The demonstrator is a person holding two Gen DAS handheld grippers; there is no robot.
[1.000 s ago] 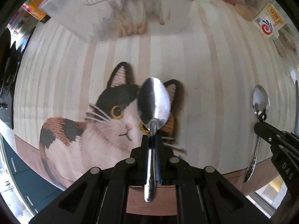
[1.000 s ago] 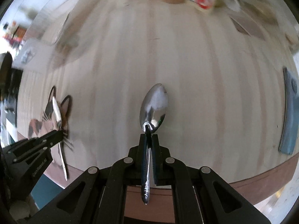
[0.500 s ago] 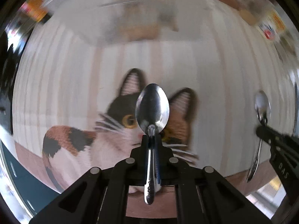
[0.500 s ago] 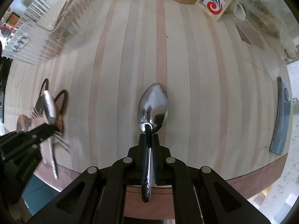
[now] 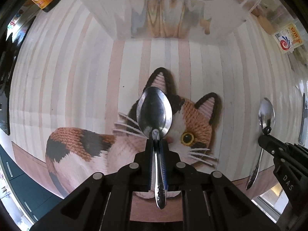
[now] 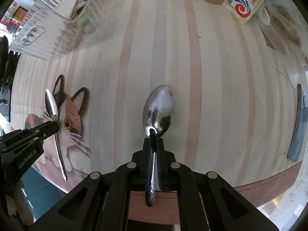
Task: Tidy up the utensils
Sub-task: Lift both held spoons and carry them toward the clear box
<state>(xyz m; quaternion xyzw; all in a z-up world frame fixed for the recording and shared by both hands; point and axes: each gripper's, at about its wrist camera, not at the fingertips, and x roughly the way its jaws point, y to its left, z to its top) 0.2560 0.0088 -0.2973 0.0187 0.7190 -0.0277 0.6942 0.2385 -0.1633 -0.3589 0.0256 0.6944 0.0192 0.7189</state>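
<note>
A steel spoon [image 5: 154, 113] is clamped by its neck in the left tool [image 5: 156, 144], bowl pointing far, above the cat-pattern mat [image 5: 194, 123] on the striped desk [image 5: 77, 77]. A second spoon [image 6: 157, 108] is clamped likewise in the right tool [image 6: 153, 141], to the right of the mat. A clear utensil organizer [image 5: 173, 17] stands at the far side, just beyond the mat.

Spoons [image 5: 154, 111] glossy metal; organizer [image 5: 173, 9] clear plastic; tabletop [image 6: 211, 77] matt striped wood.
</note>
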